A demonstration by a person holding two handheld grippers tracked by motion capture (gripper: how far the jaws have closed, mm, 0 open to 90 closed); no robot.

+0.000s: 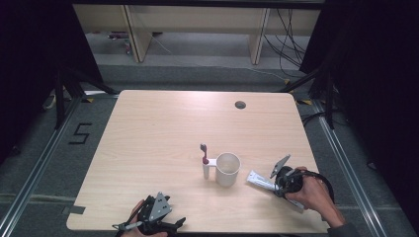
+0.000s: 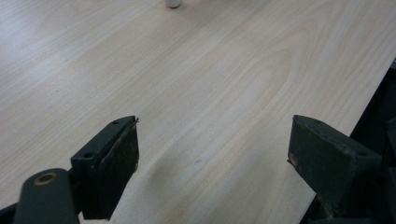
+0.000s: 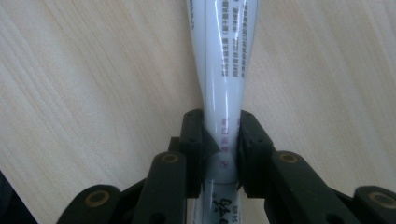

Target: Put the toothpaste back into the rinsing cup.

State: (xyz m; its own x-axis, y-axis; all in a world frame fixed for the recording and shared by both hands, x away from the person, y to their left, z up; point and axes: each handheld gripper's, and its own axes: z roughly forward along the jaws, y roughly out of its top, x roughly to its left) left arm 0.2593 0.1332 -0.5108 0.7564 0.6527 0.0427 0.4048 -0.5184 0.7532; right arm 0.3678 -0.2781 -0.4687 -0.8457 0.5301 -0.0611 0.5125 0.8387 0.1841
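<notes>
A white toothpaste tube (image 1: 259, 180) lies on the wooden table (image 1: 158, 133), right of a white cup (image 1: 228, 169). My right gripper (image 1: 277, 186) is shut on the tube; in the right gripper view its pads (image 3: 247, 135) squeeze the tube (image 3: 223, 70) near its narrow end. A toothbrush (image 1: 204, 160) with a red neck stands upright in a holder on the cup's left side. At the table's front edge my left gripper (image 1: 170, 224) rests open, and the left gripper view has its fingers (image 2: 116, 158) wide apart over bare wood.
A small round cable hole (image 1: 240, 104) sits near the table's far right edge. Dark floor with rails runs along both sides. Wooden furniture legs and cables stand beyond the far edge. In the left gripper view the table's edge (image 2: 369, 102) runs close to the right jaw.
</notes>
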